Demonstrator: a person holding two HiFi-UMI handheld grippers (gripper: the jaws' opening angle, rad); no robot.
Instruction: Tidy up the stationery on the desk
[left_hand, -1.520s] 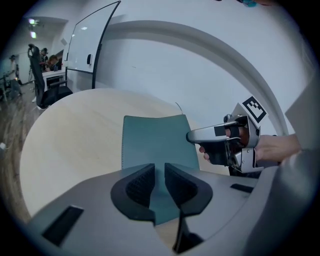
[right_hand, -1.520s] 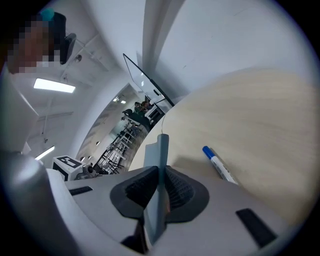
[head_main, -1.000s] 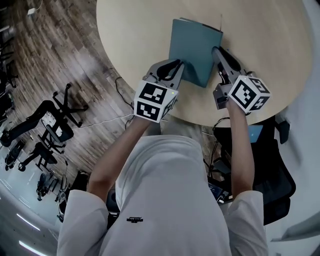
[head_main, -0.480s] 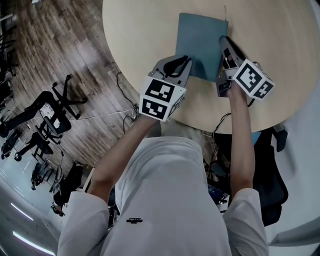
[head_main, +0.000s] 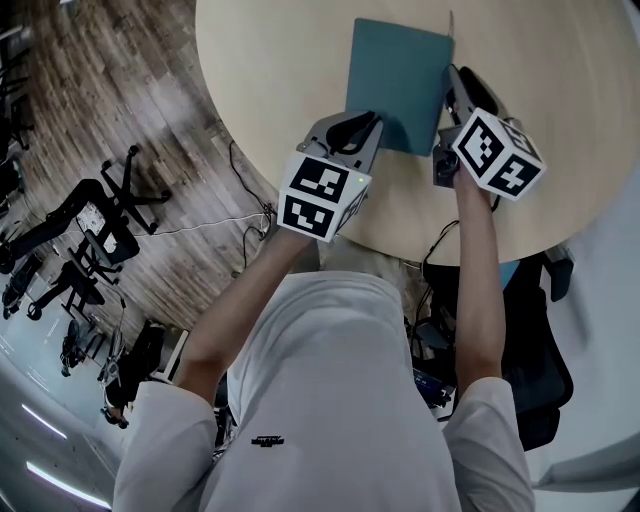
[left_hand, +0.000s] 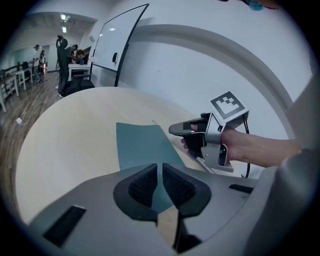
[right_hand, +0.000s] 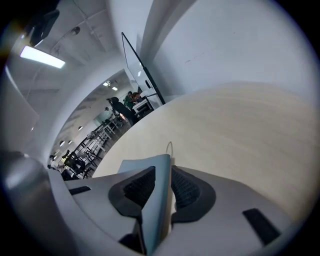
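The round, pale wooden bench fills the upper part of the head view, with dark plank floor and black office chairs off to its left. The person stands at the near edge in a white shirt, both bare forearms reaching out over the bench. A teal notebook sits over the near part of the bench, between the two arms, closed, its long sides running away from the person; whether it rests flat or is raised slightly cannot be told. The left gripper is at the notebook's near left corner, and the left gripper view shows its dark ribbed pads drawn nearly together with that teal corner pinched between them. The right gripper is on the notebook's right edge, jaws clamped with the edge of the cover standing between the pads. A thin thread sticks out past the notebook's far right corner.
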